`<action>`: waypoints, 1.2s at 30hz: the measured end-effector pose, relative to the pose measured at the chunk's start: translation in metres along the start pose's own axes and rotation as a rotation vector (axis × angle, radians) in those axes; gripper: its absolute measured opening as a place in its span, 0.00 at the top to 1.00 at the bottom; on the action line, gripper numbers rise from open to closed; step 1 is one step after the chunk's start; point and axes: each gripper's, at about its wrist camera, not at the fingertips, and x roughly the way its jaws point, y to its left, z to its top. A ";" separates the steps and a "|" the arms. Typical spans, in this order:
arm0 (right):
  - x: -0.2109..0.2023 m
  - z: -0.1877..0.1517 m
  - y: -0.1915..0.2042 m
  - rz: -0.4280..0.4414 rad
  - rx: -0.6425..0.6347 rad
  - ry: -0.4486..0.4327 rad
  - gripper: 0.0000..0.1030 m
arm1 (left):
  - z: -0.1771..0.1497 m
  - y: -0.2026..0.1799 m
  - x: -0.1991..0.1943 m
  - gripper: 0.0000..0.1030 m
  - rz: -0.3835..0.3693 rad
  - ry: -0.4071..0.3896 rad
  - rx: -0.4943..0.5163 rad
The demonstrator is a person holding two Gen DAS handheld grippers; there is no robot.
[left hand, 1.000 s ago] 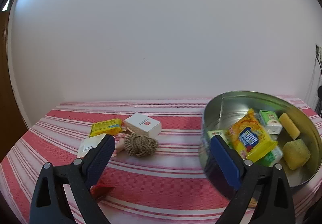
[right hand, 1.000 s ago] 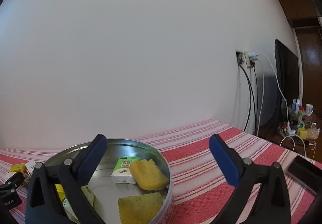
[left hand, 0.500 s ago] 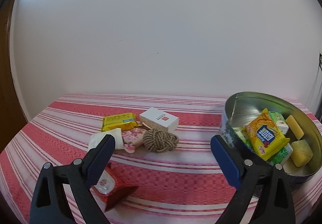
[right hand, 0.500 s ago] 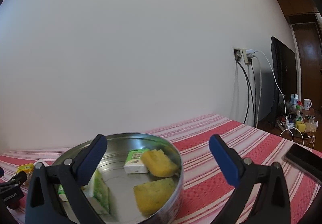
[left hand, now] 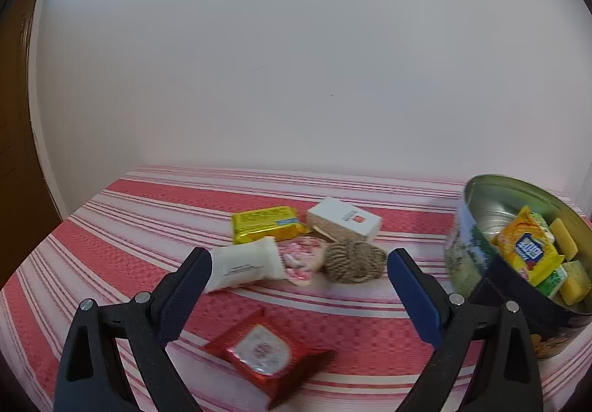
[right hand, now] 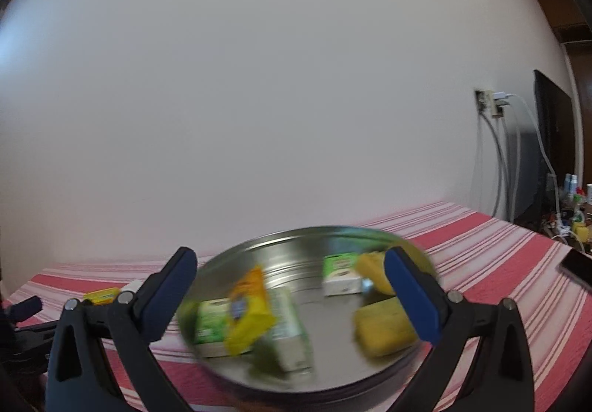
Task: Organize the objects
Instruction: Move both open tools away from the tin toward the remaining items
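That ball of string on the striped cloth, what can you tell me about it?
The ball of twine is tan and brown, wound into a rough, loose lump. It lies on the red-and-white striped tablecloth, touching a pink patterned packet on one side, just in front of a white box. No claw touches it.

A plain white wall (right hand: pixel 296 97) fills the background — a socket (right hand: pixel 488 102) on it trails white cables (right hand: pixel 518 160). A dark screen (right hand: pixel 553 138) stands alongside (small bottles (right hand: pixel 571 186) nearby), and a phone (right hand: pixel 579 269) lies flat on the striped cloth (right hand: pixel 499 256).
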 end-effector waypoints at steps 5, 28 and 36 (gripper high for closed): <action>0.001 -0.005 0.031 0.059 -0.015 0.017 0.00 | 0.002 0.021 0.005 0.06 0.018 0.004 -0.013; 0.017 -0.036 0.169 0.323 -0.236 0.208 0.00 | 0.009 0.153 0.059 0.06 0.208 0.166 -0.147; 0.047 -0.053 0.204 0.456 -0.346 0.435 0.00 | 0.006 0.166 0.067 0.06 0.224 0.211 -0.173</action>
